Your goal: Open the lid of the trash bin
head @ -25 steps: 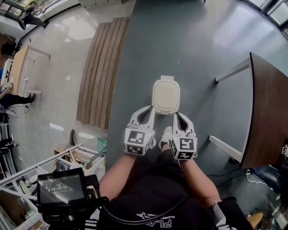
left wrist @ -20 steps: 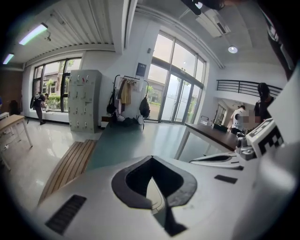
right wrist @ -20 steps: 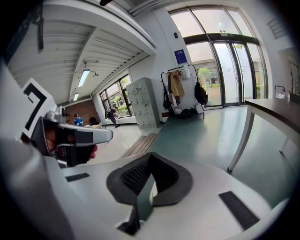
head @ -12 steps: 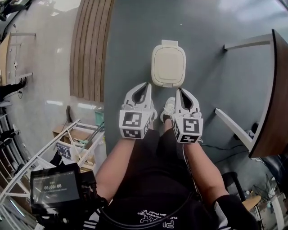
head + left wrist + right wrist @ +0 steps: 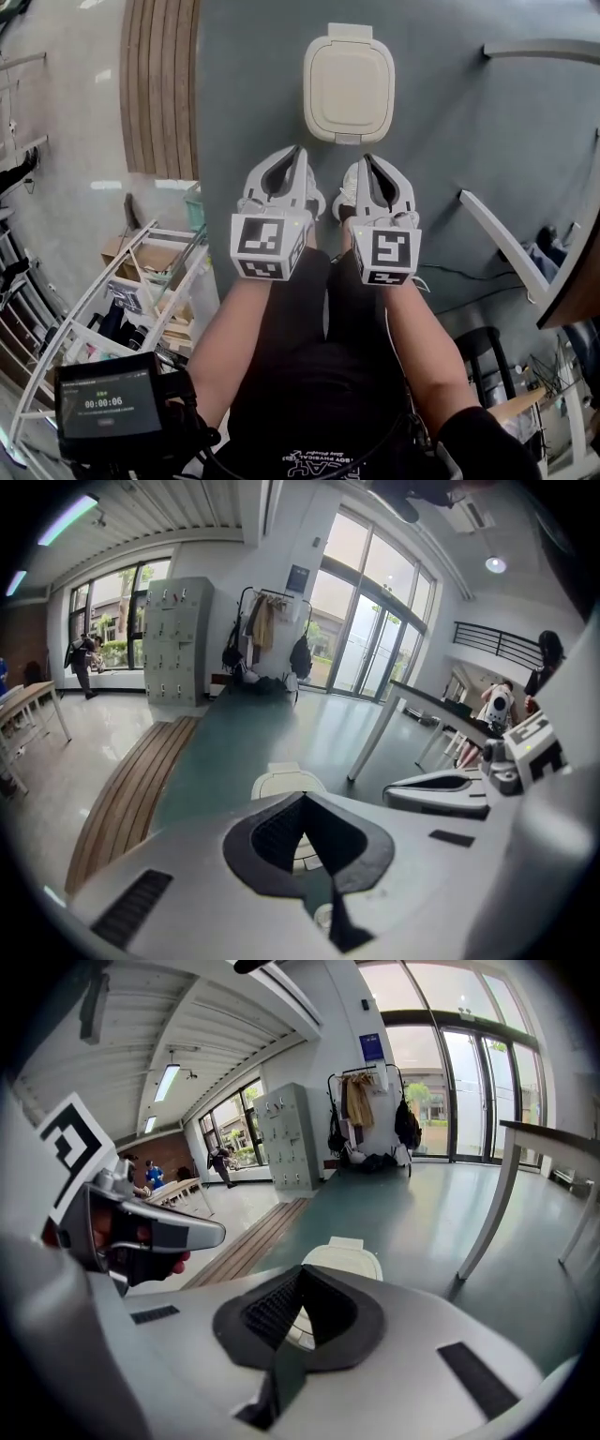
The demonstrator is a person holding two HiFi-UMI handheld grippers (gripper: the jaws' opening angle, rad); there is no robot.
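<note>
A cream trash bin (image 5: 349, 84) stood on the grey floor (image 5: 253, 94), just beyond both claws, its lid (image 5: 345, 1260) shut. The left claw (image 5: 298, 152) and the right claw (image 5: 367, 159) were closed, empty and clear of it. The lid would likely open best by hooking its near edge and lifting gently.

The left gripper (image 5: 302, 801) is blocking the near part of the trash bin (image 5: 279, 782) just beyond its tips, and the right gripper (image 5: 300, 1271) is doing the same. A table (image 5: 577, 292) off the right gripper's outer side is running out of frame.
</note>
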